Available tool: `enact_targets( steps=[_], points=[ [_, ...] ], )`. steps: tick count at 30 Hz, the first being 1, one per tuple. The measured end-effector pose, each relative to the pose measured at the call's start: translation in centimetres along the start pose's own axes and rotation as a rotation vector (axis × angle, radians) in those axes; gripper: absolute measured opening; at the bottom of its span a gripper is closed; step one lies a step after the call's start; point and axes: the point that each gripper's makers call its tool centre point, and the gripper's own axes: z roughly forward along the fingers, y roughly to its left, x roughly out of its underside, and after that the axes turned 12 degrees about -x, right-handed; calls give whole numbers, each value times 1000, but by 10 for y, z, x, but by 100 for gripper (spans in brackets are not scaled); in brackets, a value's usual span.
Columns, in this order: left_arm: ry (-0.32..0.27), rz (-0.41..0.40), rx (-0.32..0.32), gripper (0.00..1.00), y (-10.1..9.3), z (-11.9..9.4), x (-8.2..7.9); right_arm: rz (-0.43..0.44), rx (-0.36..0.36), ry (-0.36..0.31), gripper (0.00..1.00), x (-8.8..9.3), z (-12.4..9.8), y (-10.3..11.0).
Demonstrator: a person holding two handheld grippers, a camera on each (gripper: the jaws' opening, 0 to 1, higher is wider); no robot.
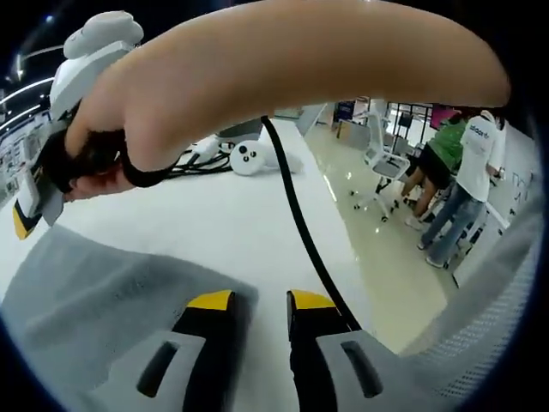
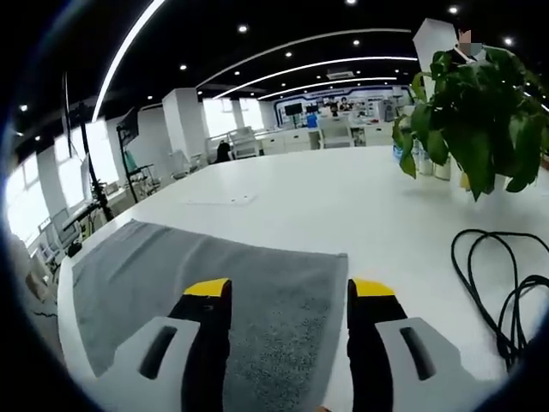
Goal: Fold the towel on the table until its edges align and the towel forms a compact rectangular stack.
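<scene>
The grey towel [image 2: 171,275] lies flat on the white table [image 2: 343,197], one edge running along the table's near left side. My right gripper [image 2: 290,288] is open wide just above the towel's near part, with nothing between its yellow-tipped jaws. In the left gripper view the towel [image 1: 94,300] spreads at the lower left. My left gripper [image 1: 262,300] is open at the towel's right edge, bare table showing between its jaws. A person's arm [image 1: 300,77] crosses the top there, and its hand holds the right gripper [image 1: 34,193] at the far left.
A black cable [image 1: 300,232] runs down the table past my left gripper's right jaw. Cable loops [image 2: 497,283] and a potted plant [image 2: 472,112] sit right of the towel. White devices [image 1: 249,156] lie at the back. People [image 1: 463,180] and a chair stand beyond the table edge.
</scene>
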Motion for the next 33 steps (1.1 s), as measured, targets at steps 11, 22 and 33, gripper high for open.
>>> enact_targets(
  steps=[11,22,33],
  points=[
    [-2,-11,-113,9,13,3,0,25,11,20,51,13,11,-9],
    [-19,70,-151,6,11,2,1,27,94,51,38,20,27,-33],
    [-18,77,-135,6,11,1,0,42,166,10,28,13,49,-57]
  ],
)
